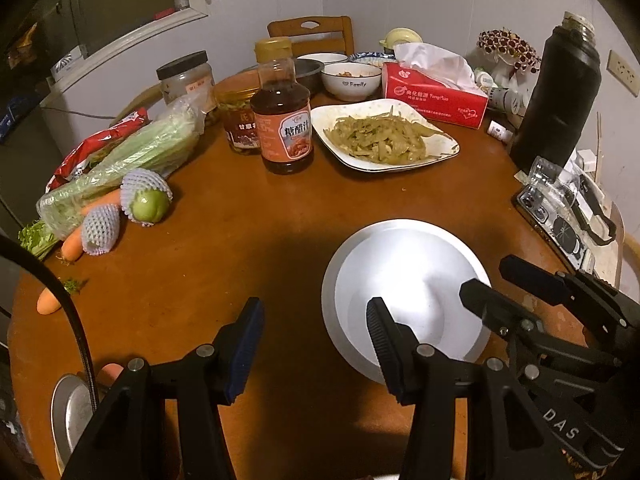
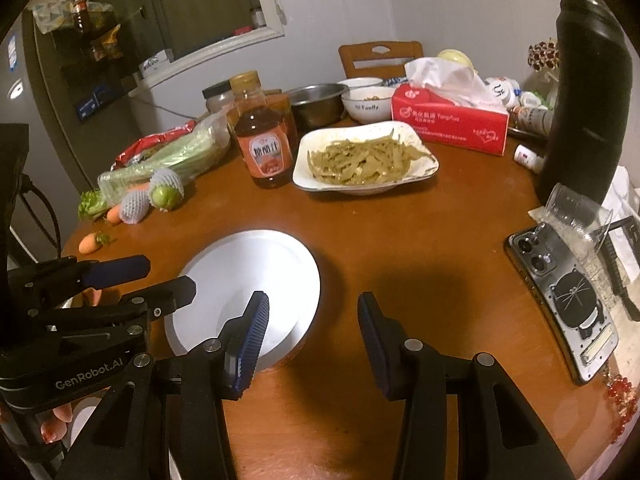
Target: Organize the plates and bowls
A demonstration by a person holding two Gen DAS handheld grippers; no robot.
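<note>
A stack of empty white plates (image 1: 404,280) lies on the round wooden table (image 1: 240,240) near its front; it also shows in the right wrist view (image 2: 248,272). My left gripper (image 1: 314,344) is open and empty just left of the stack, its right finger over the plates' near rim. My right gripper (image 2: 312,332) is open and empty, just right of the stack; it shows in the left wrist view (image 1: 496,280). A white square plate of green-bean food (image 1: 384,136) sits mid-table. A "Family" bowl (image 1: 351,80), a steel bowl (image 2: 316,100) and more bowls stand at the back.
A sauce bottle (image 1: 285,120), jars (image 1: 240,120), bagged celery (image 1: 132,160), fruit in foam nets (image 1: 148,200) and carrots (image 1: 72,246) crowd the left. A red tissue box (image 1: 436,96), black thermos (image 1: 560,92) and phone (image 2: 568,300) stand right. A metal dish (image 1: 70,408) sits lower left.
</note>
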